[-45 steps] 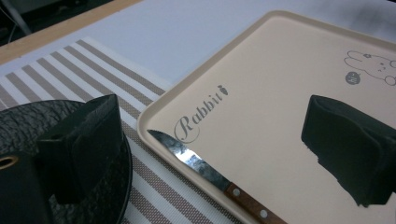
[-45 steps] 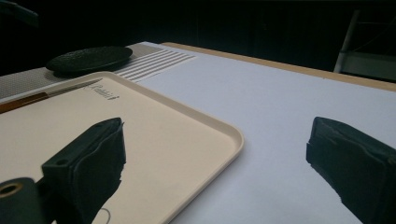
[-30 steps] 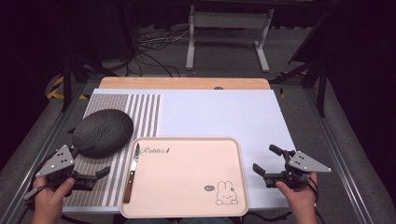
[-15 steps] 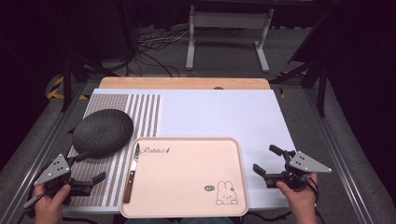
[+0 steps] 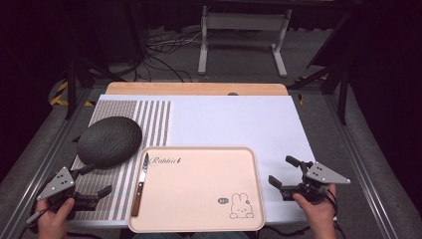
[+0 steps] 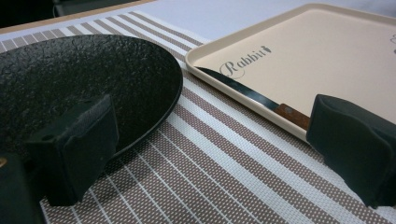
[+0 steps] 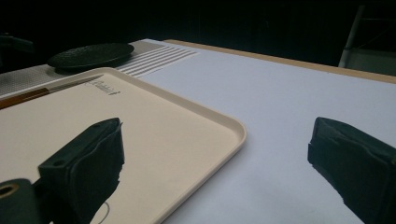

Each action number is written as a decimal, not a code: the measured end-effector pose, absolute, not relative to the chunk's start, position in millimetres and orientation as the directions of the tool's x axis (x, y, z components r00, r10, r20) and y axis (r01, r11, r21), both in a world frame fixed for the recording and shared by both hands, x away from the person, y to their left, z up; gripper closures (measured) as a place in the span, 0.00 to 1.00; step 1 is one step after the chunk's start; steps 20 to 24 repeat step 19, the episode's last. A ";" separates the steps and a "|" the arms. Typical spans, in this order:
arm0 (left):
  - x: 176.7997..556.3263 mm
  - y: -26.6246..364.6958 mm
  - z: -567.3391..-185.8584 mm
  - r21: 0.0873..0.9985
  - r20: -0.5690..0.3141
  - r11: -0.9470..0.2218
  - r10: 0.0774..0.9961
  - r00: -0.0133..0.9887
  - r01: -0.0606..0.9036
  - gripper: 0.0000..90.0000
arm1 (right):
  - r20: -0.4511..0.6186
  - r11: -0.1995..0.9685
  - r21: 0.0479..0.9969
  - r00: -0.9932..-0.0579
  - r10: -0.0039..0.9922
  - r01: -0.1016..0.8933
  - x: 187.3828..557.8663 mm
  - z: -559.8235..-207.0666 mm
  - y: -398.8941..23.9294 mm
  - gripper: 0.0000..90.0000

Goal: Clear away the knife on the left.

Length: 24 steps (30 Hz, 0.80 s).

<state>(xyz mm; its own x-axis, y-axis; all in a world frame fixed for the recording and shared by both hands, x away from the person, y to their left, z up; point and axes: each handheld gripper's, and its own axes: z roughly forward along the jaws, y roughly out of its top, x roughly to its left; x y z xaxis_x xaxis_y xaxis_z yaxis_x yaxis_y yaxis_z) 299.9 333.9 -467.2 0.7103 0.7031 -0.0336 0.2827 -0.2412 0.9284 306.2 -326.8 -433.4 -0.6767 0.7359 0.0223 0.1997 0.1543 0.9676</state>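
Knife (image 5: 142,179) on tray (image 5: 199,219) untouched, both grippers' jaws wide apart, empty.

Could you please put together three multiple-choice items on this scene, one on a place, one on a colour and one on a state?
1. Where does the knife lie?
A. along the left edge of the tray
B. on the dark plate
C. on the white table top

2. What colour is the plate?
A. white
B. dark, almost black
C. pink

3. How do the jaws of the left gripper and the right gripper stand?
A. both apart, holding nothing
B. both shut on the tray
C. left shut on the knife, right apart

Answers:
1 A, since the blade and wooden handle rest just inside the tray's left rim.
2 B, since its rough surface shows black on the striped mat.
3 A, since each gripper view shows a wide gap between its jaws with nothing in it.
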 end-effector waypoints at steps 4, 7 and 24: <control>299.4 332.1 -465.6 0.929 -0.027 -0.247 0.699 0.714 0.277 0.04 | 0.023 0.154 0.967 -0.676 0.737 0.201 306.3 -433.9 -326.9 0.05; 298.9 331.6 -464.8 0.930 -0.034 -0.241 0.695 0.718 0.278 0.03 | 0.022 0.154 0.968 -0.675 0.738 0.200 306.2 -433.8 -326.9 0.05; 296.5 336.9 -459.8 0.921 -0.122 -0.175 0.718 0.685 0.347 0.01 | 0.025 0.152 0.967 -0.668 0.744 0.206 306.5 -435.6 -326.7 0.05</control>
